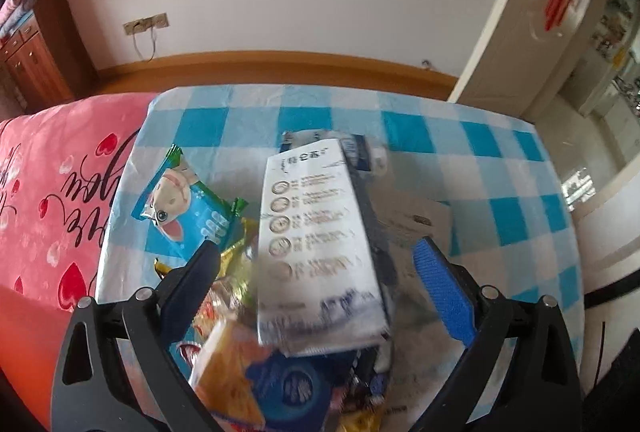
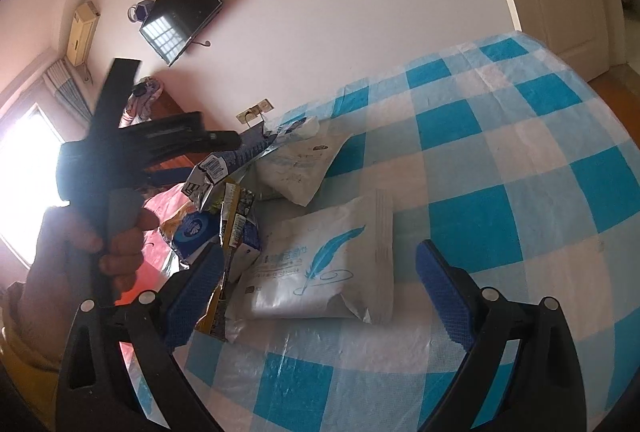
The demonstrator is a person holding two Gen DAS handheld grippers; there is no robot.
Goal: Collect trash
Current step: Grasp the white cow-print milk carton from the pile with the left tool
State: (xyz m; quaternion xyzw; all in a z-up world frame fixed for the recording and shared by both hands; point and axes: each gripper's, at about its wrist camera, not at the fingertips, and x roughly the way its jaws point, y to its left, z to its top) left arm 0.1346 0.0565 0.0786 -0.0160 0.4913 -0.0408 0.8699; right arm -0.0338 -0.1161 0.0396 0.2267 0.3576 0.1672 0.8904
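Motion blur hides the print on the white carton (image 1: 320,244) atop the trash pile on the checked tablecloth (image 1: 500,167), seemingly loose between the spread left gripper (image 1: 316,264); the right gripper (image 2: 320,264), also spread, frames a feather-printed white packet (image 2: 324,272).

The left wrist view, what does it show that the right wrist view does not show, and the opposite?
Only the left wrist view shows the blue cartoon snack wrapper and the pink heart blanket. Only the right wrist view shows the white feather-print packet, the wall television and the person's hand holding the left gripper. Both show the checkered tablecloth, the pile of trash and open gripper fingers.
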